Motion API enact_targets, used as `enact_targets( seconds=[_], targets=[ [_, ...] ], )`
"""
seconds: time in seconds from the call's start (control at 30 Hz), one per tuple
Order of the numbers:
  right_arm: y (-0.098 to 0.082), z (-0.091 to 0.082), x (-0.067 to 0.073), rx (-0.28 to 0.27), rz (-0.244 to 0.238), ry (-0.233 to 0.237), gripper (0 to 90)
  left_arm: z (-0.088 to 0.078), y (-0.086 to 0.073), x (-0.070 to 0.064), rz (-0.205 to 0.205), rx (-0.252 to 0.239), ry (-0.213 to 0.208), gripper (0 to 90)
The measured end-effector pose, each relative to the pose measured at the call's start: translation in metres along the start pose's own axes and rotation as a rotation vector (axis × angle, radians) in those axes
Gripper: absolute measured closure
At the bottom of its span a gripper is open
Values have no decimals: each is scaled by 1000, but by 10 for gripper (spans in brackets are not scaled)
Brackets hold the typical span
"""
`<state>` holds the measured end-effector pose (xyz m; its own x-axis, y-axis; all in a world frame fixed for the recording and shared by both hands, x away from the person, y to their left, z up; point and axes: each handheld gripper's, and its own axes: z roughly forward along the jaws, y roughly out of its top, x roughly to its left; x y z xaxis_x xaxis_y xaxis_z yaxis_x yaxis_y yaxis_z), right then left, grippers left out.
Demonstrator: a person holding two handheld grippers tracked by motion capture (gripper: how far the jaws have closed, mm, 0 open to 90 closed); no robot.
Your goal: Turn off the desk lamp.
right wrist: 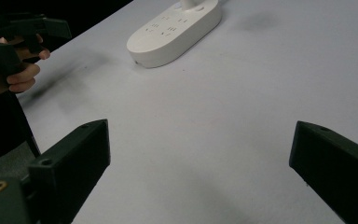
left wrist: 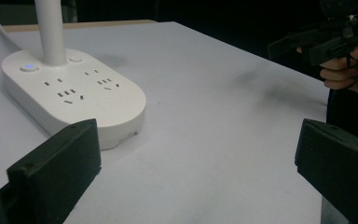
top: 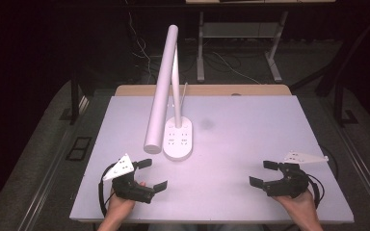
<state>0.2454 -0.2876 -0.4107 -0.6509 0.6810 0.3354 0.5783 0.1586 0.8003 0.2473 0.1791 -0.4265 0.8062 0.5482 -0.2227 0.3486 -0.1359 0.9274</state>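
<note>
Left gripper [top: 151, 174] and right gripper [top: 264, 173] gape wide — lamp base [top: 178, 139] between

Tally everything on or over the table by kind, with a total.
Desk lamp with socket base: 1
Handheld grippers: 2, the left gripper and the right gripper, both open and empty
Total: 3

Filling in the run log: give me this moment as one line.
left hand-held gripper: open, empty | right hand-held gripper: open, empty | desk lamp: upright mid-table, untouched | table
</note>
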Motion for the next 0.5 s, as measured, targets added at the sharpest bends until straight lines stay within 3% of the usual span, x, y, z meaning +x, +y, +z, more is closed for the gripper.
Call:
enact_targets(
  seconds=[0.5],
  targets=[
    [6, -1, -1, 43, -2, -5, 50, 0, 0, 0, -2, 1, 4, 0]
  ],
)
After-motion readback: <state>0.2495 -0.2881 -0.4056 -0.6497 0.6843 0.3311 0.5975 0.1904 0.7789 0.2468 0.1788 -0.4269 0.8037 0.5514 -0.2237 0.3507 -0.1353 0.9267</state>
